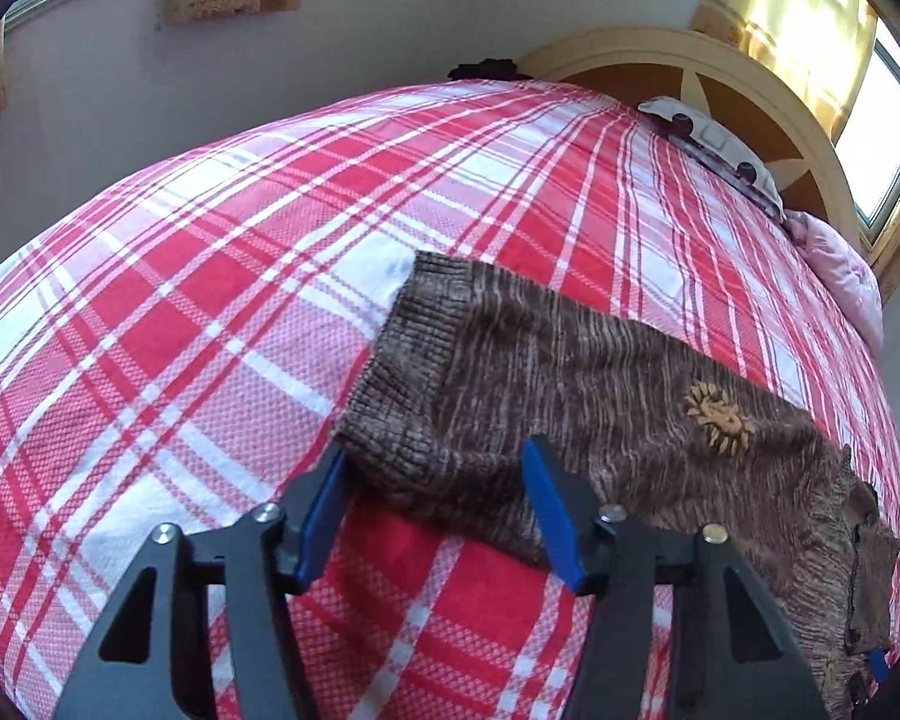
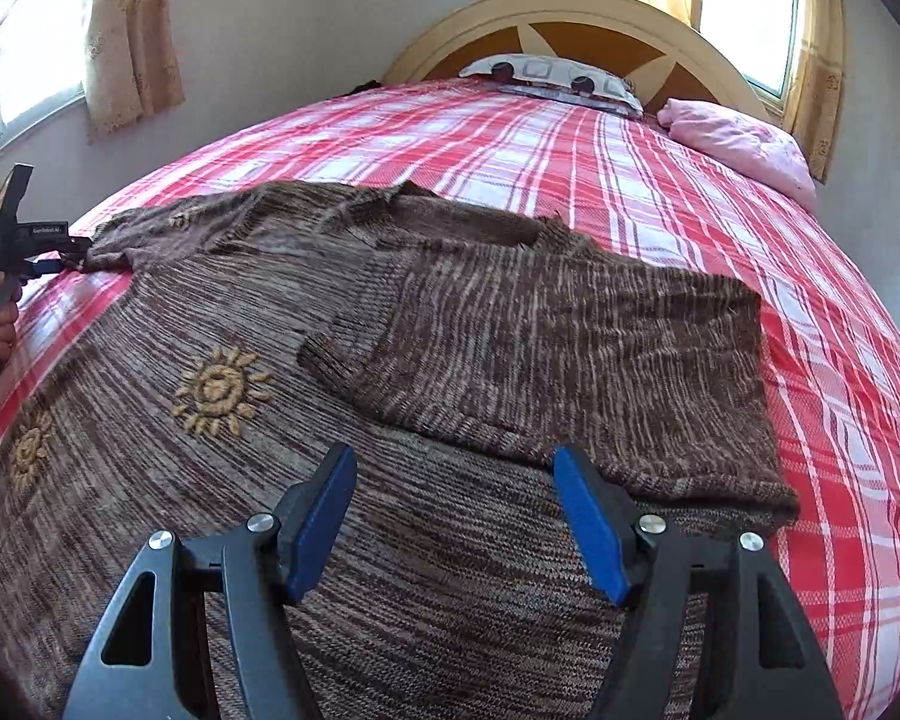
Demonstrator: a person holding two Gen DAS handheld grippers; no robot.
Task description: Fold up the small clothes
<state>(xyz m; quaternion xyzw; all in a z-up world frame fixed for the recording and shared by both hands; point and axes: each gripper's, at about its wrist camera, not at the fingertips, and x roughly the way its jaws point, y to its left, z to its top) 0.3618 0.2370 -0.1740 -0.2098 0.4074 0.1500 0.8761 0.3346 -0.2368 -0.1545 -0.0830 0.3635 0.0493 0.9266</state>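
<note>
A: Left gripper point(image 1: 435, 459) first. Jaws?

B: Part open, blue pads apart. The ribbed cuff of the sweater point(image 1: 570, 372) sits in the gap. One pad is right at the cuff's edge, the other lies over the knit. Can't tell if either is pressing, so no clamp visible.

A: Right gripper point(image 2: 453, 468)?

B: Wide, holding nothing. It hovers over the sweater's body, with the folded-in sleeve point(image 2: 570, 348) just past its tips.

A: Where's the garment overall?

B: Brown knit with tan sun motifs point(image 2: 219, 390), spread flat on the red plaid bedspread point(image 2: 660, 192). In the right wrist view, a hand point(image 2: 0, 312) holds the left gripper at the far sleeve end.

A: Beyond that?

B: A patterned pillow point(image 2: 546, 78) and a pink pillow point(image 2: 744, 144) against the arched headboard point(image 2: 570, 12). Curtained windows point(image 2: 30, 60) on both sides.
</note>
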